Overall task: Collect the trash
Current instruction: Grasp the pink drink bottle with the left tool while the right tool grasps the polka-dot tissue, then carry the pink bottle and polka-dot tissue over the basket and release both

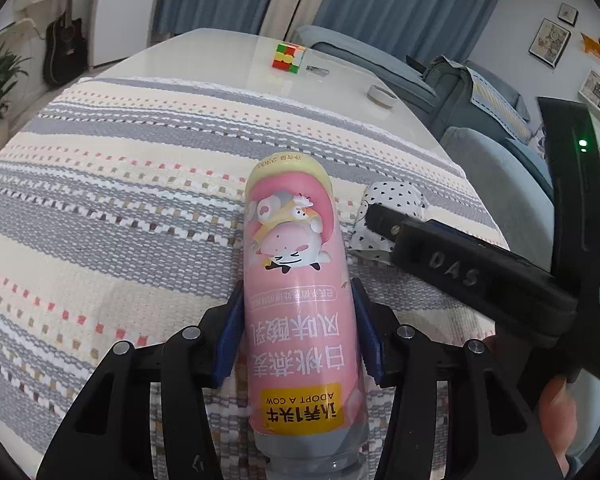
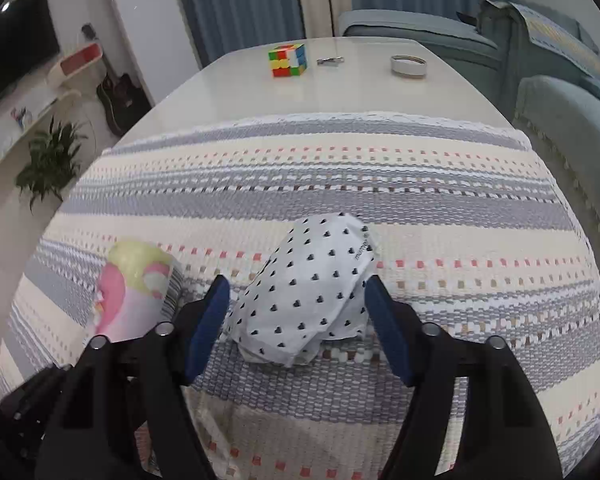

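My left gripper (image 1: 298,324) is shut on a pink yogurt drink bottle (image 1: 296,280), its blue pads pressed on both sides of the label. The bottle points away over the striped woven cloth (image 1: 120,200). Its far end also shows in the right wrist view (image 2: 136,288), at the left. A crumpled white packet with black hearts (image 2: 312,292) lies on the cloth between the blue fingers of my right gripper (image 2: 300,320), which is open around it without squeezing. The packet (image 1: 392,208) and the right gripper's black body show at the right of the left wrist view.
Beyond the cloth, the white table (image 2: 340,92) carries a Rubik's cube (image 2: 287,60), a small metal item (image 2: 330,61) and a roll of tape (image 2: 408,66). Blue-grey chairs (image 2: 560,128) stand to the right. A potted plant (image 2: 48,160) and a guitar are on the left.
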Tool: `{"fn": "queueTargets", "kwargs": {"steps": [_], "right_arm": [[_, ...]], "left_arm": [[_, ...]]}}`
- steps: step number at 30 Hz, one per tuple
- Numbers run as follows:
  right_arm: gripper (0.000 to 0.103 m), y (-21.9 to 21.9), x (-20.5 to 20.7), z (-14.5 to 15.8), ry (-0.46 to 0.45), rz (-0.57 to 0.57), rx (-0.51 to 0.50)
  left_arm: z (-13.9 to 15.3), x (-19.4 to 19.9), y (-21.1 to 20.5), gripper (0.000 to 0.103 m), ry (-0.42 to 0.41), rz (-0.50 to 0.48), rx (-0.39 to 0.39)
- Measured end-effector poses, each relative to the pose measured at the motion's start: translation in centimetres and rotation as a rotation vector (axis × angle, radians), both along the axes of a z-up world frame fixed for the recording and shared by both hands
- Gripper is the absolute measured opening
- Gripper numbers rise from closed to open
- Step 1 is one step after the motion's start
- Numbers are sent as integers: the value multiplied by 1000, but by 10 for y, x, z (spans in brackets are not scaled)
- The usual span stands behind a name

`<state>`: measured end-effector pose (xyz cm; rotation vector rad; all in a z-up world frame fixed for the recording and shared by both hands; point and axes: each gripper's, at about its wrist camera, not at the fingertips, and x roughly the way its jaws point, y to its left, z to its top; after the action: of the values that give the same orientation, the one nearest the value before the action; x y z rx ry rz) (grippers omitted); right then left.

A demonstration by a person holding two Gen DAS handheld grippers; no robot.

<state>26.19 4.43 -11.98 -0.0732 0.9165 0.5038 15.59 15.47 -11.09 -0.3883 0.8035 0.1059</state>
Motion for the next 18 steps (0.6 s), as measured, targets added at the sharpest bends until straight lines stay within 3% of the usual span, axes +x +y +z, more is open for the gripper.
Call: {"fn": "queueTargets", "kwargs": {"steps": [2,3,7,12,18], "right_arm": [[52,1,1,-3,8,6,-8],[40,-1,2,-4,8,1,-6],[21,-12,-7,4,-31,-1,38],[14,-53,-22,18,-9,-26,133],[14,-138,-44,67,-79,-140,188]], "left_arm": [[2,-2,-2,48,-11,0,10],[3,-3,-3,48,-19,1,14],[9,-2,-7,48,-54,-8,19],[29,-17,-22,48,-148,-66,-2],[70,-34,-73,48,-197,-208,15]]}}
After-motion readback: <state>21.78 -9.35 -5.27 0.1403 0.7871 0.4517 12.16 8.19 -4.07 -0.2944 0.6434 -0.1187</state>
